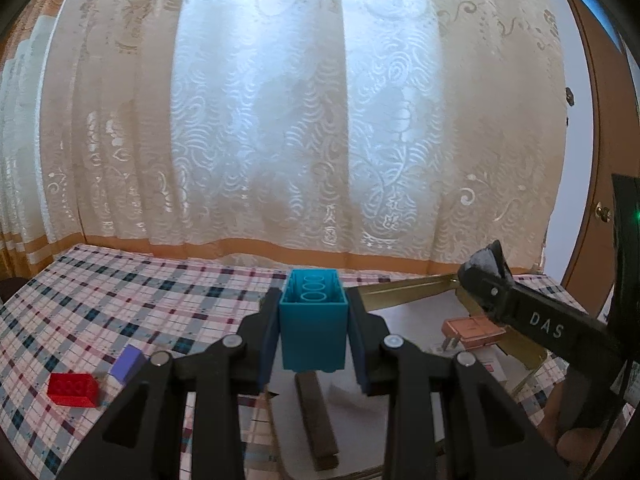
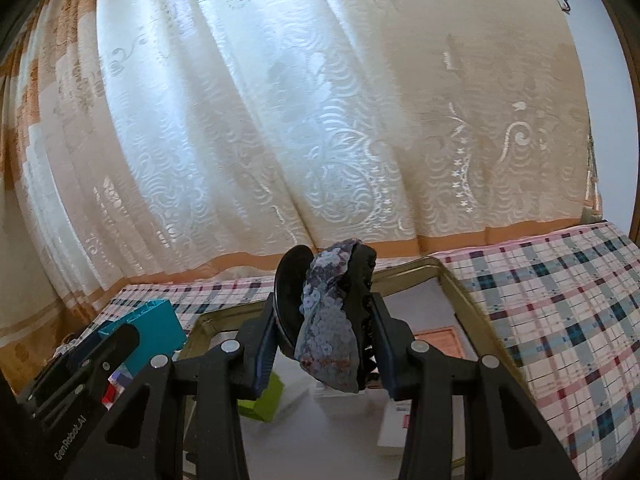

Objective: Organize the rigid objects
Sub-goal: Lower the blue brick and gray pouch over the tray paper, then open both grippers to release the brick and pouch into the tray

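Note:
My left gripper (image 1: 314,320) is shut on a teal toy brick (image 1: 313,320), held hollow side up above a gold-rimmed tray (image 1: 404,290). The brick also shows in the right wrist view (image 2: 154,330). My right gripper (image 2: 326,320) is shut on a black hair claw clip wrapped in blue floral fabric (image 2: 330,320), held above the same tray (image 2: 452,284). It appears at the right of the left wrist view (image 1: 486,280). A red brick (image 1: 73,389) and a purple block (image 1: 128,363) lie on the plaid cloth at the left.
In the tray lie a brown bar (image 1: 316,420), a copper-coloured flat piece (image 1: 472,330), a green block (image 2: 266,400) and white cards (image 2: 394,428). The plaid tablecloth (image 2: 560,320) runs to a lace curtain (image 1: 280,120) behind. A wooden door (image 1: 600,160) stands at the right.

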Action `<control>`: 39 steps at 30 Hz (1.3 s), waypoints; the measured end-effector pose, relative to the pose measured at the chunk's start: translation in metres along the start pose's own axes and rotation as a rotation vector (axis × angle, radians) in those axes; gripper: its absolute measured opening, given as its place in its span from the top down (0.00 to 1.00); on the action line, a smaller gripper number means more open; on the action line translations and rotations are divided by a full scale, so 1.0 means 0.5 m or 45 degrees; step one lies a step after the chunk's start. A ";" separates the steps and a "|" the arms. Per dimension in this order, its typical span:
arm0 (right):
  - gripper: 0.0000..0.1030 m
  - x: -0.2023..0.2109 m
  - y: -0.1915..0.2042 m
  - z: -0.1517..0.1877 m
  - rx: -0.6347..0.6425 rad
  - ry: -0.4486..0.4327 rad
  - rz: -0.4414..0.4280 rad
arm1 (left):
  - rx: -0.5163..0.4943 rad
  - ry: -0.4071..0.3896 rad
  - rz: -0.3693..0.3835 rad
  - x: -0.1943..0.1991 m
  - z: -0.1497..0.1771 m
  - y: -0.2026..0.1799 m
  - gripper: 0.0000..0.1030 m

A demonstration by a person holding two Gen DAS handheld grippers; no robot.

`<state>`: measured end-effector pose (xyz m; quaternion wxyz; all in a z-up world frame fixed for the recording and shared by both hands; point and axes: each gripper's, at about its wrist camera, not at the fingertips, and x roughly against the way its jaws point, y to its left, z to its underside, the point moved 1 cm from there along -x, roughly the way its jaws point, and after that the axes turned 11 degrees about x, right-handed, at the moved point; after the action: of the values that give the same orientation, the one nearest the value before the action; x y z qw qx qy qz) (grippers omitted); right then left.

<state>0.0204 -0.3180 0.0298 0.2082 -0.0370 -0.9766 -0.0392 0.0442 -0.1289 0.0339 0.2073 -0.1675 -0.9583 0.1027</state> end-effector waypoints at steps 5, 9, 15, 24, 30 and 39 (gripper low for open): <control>0.56 -0.003 -0.013 0.000 0.003 0.005 0.024 | -0.012 0.013 0.005 -0.014 0.001 -0.017 0.71; 0.56 -0.006 -0.019 -0.003 0.017 0.005 0.050 | -0.020 0.028 0.009 -0.028 0.002 -0.024 0.71; 0.56 -0.020 -0.033 0.000 0.006 0.025 0.078 | -0.024 0.048 0.010 -0.052 0.000 -0.029 0.71; 0.56 -0.064 -0.031 0.003 0.054 0.091 0.137 | -0.019 0.111 -0.015 -0.107 0.004 -0.025 0.71; 0.56 -0.098 -0.035 0.016 0.063 0.180 0.165 | -0.014 0.207 -0.073 -0.153 0.020 -0.014 0.71; 0.54 -0.114 -0.022 0.028 0.082 0.202 0.122 | -0.040 0.271 -0.151 -0.174 0.031 -0.021 0.70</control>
<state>0.0659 -0.3307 -0.0071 0.2877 -0.0738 -0.9549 -0.0007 0.1092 -0.1720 -0.0087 0.3110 -0.1237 -0.9406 0.0569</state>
